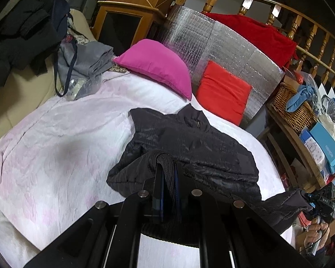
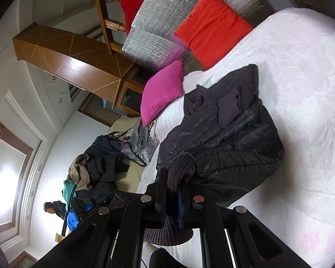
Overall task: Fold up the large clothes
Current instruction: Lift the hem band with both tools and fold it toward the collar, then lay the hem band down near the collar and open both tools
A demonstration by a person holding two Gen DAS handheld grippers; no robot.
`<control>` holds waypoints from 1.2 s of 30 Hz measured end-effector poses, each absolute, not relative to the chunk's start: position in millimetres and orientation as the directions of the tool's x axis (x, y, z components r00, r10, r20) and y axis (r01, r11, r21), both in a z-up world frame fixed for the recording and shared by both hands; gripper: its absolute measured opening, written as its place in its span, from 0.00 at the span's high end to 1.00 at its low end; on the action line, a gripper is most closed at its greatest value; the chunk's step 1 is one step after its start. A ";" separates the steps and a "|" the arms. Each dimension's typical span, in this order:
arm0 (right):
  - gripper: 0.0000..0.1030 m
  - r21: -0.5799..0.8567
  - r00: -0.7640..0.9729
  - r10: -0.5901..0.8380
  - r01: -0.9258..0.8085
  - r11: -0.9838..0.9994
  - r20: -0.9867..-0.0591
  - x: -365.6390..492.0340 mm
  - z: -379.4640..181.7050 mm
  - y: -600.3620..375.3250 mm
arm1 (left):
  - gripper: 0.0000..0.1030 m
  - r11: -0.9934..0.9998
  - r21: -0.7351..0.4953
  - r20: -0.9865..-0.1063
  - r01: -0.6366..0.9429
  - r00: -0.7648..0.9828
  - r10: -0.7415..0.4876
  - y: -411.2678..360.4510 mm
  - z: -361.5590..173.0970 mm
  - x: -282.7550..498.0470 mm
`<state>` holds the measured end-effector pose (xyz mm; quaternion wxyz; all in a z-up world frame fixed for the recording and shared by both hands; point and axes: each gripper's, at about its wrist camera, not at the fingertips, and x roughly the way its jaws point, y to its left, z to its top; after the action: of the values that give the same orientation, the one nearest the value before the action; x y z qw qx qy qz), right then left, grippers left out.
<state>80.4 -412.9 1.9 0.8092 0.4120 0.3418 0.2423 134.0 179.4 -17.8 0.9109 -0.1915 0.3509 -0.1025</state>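
A black quilted jacket (image 1: 189,138) lies crumpled on the white-and-pink bedspread (image 1: 55,134), collar toward the cushions. My left gripper (image 1: 166,178) is shut on a ribbed knit edge of the jacket, which drapes over its fingers. At the far right of the left wrist view, a hand holds my right gripper (image 1: 308,201), with a stretch of the jacket pulled out to it. In the right wrist view the right gripper (image 2: 173,189) is shut on a ribbed knit cuff, and the jacket (image 2: 234,134) bunches up just beyond it on the bedspread (image 2: 301,67).
A pink cushion (image 1: 158,67) and a red cushion (image 1: 225,91) lean on a silver foil panel (image 1: 212,40) at the bed's head. Dark clothes (image 1: 22,33) and folded grey cloth (image 1: 84,60) lie to the left. A wicker basket (image 1: 297,107) and boxes crowd a shelf on the right.
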 end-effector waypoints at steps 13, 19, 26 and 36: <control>0.93 0.807 0.696 0.646 -0.164 0.567 -0.312 161.9 51.5 -415.8 | 0.92 0.924 -0.377 -0.557 0.062 0.782 -0.280 167.4 19.4 207.5; 0.93 0.791 0.713 0.629 -0.174 0.586 -0.310 204.7 67.8 -415.8 | 0.92 0.930 -0.365 -0.543 0.054 0.799 -0.259 163.9 27.3 248.4; 0.93 0.774 0.723 0.590 -0.121 0.622 -0.360 270.7 57.3 -419.2 | 0.92 0.938 -0.345 -0.556 0.033 0.798 -0.232 155.0 16.9 305.4; 0.93 0.733 0.692 0.538 -0.019 0.679 -0.480 363.6 5.0 -417.3 | 0.92 0.960 -0.279 -0.627 -0.007 0.759 -0.177 134.2 -35.4 392.1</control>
<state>363.6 -417.3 5.0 0.8445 0.3647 0.3557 0.1651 392.1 134.2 -35.4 0.9283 -0.1331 0.3443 -0.0457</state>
